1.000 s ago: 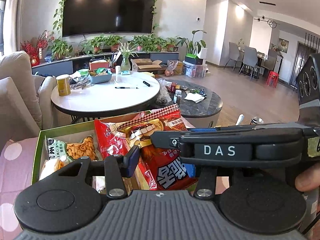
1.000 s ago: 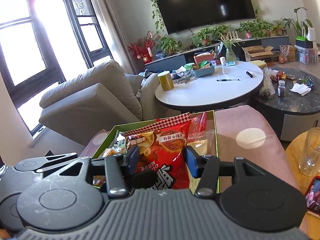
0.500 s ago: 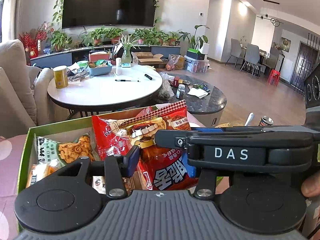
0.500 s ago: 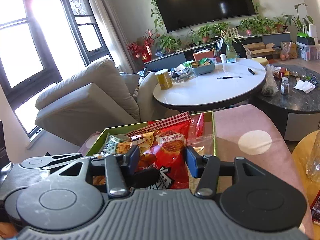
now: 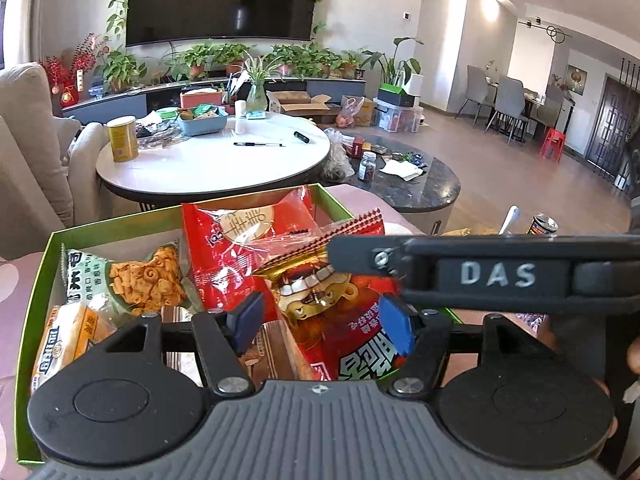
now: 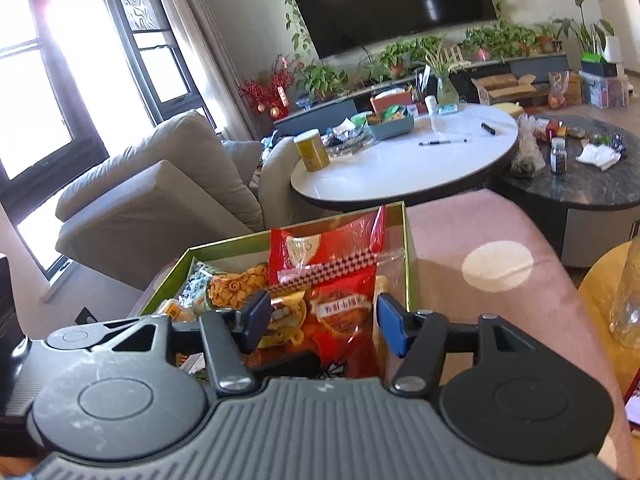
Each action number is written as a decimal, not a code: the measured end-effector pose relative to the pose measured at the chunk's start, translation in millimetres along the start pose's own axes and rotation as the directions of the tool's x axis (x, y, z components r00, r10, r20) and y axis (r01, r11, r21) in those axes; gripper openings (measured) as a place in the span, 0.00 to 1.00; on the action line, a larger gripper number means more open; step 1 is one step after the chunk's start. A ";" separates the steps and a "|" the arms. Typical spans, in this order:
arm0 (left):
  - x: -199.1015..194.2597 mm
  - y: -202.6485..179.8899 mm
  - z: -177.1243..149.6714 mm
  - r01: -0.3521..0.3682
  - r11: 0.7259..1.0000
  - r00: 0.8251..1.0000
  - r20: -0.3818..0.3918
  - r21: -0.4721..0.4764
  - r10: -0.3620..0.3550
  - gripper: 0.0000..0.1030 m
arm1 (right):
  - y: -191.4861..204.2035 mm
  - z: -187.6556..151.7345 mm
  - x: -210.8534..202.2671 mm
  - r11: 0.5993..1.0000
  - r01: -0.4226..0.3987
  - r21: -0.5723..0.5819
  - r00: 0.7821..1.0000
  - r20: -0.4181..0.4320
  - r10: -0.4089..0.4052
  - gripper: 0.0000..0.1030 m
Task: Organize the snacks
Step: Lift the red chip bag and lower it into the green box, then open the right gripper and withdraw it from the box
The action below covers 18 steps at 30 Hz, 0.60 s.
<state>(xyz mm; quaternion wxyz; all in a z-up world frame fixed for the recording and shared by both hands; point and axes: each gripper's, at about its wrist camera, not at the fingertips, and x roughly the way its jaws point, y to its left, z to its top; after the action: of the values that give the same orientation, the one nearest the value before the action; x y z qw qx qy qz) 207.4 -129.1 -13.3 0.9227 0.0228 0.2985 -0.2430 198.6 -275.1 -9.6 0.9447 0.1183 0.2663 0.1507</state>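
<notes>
Green cardboard box (image 5: 48, 248) sits on the pink dotted cushion (image 6: 496, 264), already packed with 4 or so snack packs; judging by that, the step in hand is placing the red snack bag (image 5: 340, 320) into the box, release phase.

Red snack bag stands upright at the near right of the box, zigzag top edge up, leaning against a second red pack (image 5: 236, 248) behind it. Green crispy-snack pack (image 5: 132, 276) and an orange-labelled bread pack (image 5: 68, 336) fill the left side.

Left gripper (image 5: 324, 326): jaws have just been opening, bag between them but pads look clear of the foil, so I read it as let go. Tool points down-forward into the box.

Right gripper (image 6: 322, 326): jaws part-open, straddling the same bag near its top; no visible pinch on the foil, so not gripping as far as I can see. Also angled down into the box; its body crosses the left wrist view sideways, so the 2 tools are close together, right crossing over left.

Next move, my call: back both tools out upward without snagging the crinkly top seam, check that the bag stays upright, then go for the next loose snack. Risk: bag tips forward once unsupported.
</notes>
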 end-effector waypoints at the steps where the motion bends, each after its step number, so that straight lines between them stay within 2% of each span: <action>1: -1.1 0.8 0.3 -0.004 1.000 1.000 0.002 -0.003 0.004 0.61 | -0.1 1.3 -1.3 1.000 0.004 -0.008 1.000 0.010 -0.004 0.70; 5: -9.9 3.1 -1.7 -0.015 1.000 1.000 0.012 -0.011 0.015 0.64 | 2.1 2.0 -7.6 1.000 0.009 -0.021 1.000 0.030 -0.008 0.70; 7: -17.1 3.3 -4.2 -0.025 1.000 0.999 0.022 -0.010 0.026 0.68 | 1.6 1.5 -9.9 1.000 0.003 -0.019 1.000 0.026 -0.003 0.70; 18: -55.5 3.8 -23.2 -0.047 0.999 0.998 0.041 -0.010 0.047 0.74 | 8.7 -8.7 -20.2 0.999 -0.028 -0.037 1.000 0.001 0.028 0.71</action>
<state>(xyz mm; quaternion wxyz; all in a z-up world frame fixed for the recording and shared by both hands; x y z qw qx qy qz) 157.6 -97.3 -1.6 0.9341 0.0206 0.2800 -0.2204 175.6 -272.8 -4.7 0.9447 0.1044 0.2612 0.1686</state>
